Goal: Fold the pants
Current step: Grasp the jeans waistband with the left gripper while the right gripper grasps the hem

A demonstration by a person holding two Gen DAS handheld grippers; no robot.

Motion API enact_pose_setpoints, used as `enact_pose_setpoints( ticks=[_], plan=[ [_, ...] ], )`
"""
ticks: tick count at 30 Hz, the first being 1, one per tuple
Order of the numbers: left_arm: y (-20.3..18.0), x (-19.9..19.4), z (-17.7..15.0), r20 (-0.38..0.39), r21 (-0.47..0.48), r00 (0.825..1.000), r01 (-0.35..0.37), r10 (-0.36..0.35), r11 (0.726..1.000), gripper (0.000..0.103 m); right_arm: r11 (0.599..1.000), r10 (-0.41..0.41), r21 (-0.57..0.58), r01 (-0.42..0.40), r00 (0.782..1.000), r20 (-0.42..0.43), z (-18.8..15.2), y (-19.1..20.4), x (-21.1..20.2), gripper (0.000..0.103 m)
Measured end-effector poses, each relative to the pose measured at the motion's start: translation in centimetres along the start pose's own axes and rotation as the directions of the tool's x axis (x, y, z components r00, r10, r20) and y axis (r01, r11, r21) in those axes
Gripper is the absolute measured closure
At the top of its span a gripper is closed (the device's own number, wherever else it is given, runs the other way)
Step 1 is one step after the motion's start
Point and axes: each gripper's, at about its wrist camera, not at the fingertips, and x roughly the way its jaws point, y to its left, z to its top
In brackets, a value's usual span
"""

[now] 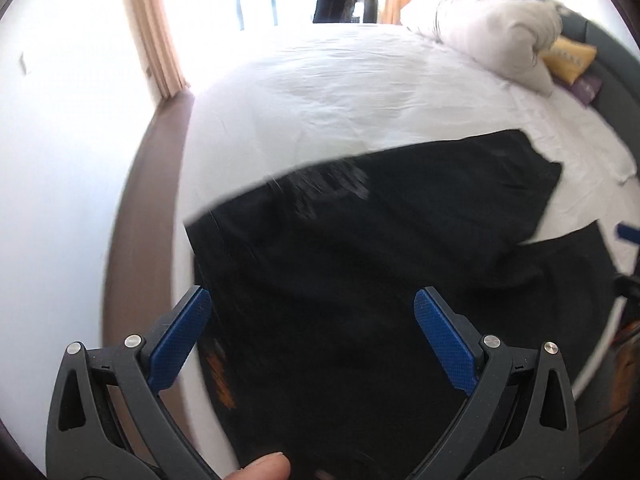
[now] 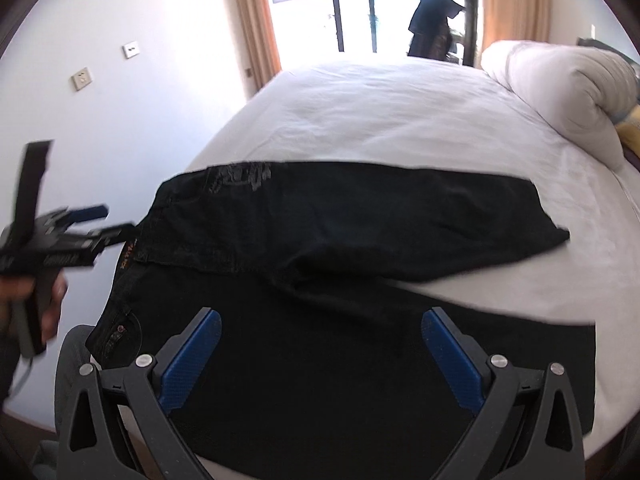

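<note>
Black pants [image 2: 340, 248] lie spread on the white bed [image 2: 400, 120], waistband at the left edge, legs running right; the far leg ends near the right side and the near leg lies under my right gripper. The pants also fill the left wrist view [image 1: 360, 260]. My left gripper [image 1: 312, 308] is open above the waistband end, holding nothing. It also shows in the right wrist view [image 2: 108, 222], at the pants' left edge. My right gripper [image 2: 322, 328] is open above the near leg, holding nothing.
A rolled white duvet [image 2: 560, 92] and a yellow pillow [image 1: 568, 58] lie at the bed's head on the right. A wall with sockets [image 2: 82, 78] stands left of the bed. A window with curtains [image 2: 360, 8] is beyond the bed.
</note>
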Motion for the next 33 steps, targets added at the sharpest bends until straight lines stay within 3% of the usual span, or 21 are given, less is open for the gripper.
enact_pose_setpoints(
  ticks=[4,8,12,19,23,25,30,33],
  plan=[
    [2.1,5.3,5.4,-0.092,0.124,0.996,0.021,-0.009,0.992,0.000,0.995,0.049,-0.082,-0.048,0.999,0.007,2.5,-1.5,1.7,0.000],
    [3.7,11.9,9.4,-0.233,0.205,0.971,0.098,-0.049,0.974,0.000,0.981,0.114,-0.155,-0.117,0.993,-0.033,4.2,-2.4,3.8,0.010],
    [5.7,16.9,10.9,-0.360,0.202,0.929,0.168,-0.087,0.965,0.000,0.955,0.168,-0.231,-0.185,0.981,-0.092,5.9,-3.0,6.6,0.015],
    [8.2,21.0,11.8,-0.452,0.120,0.874,0.255,-0.176,0.959,0.014,0.930,0.209,-0.280,-0.239,0.969,-0.134,8.8,-4.5,10.9,0.022],
    [7.8,21.4,11.6,-0.458,0.157,0.871,0.273,-0.175,0.949,0.014,0.921,0.227,-0.289,-0.261,0.963,-0.147,10.6,-4.7,12.8,0.024],
    [7.7,21.4,11.4,-0.462,0.164,0.870,0.275,-0.172,0.947,0.020,0.915,0.235,-0.298,-0.272,0.960,-0.154,11.6,-4.6,14.0,0.027],
    [6.8,20.7,10.6,-0.467,0.171,0.859,0.320,-0.210,0.932,0.079,0.894,0.231,-0.348,-0.284,0.955,-0.185,13.7,-3.4,16.3,0.036],
    [6.1,19.0,10.0,-0.417,0.205,0.891,0.287,-0.182,0.936,0.091,0.877,0.221,-0.385,-0.286,0.953,-0.206,15.4,-2.5,17.9,0.040]
  ],
)
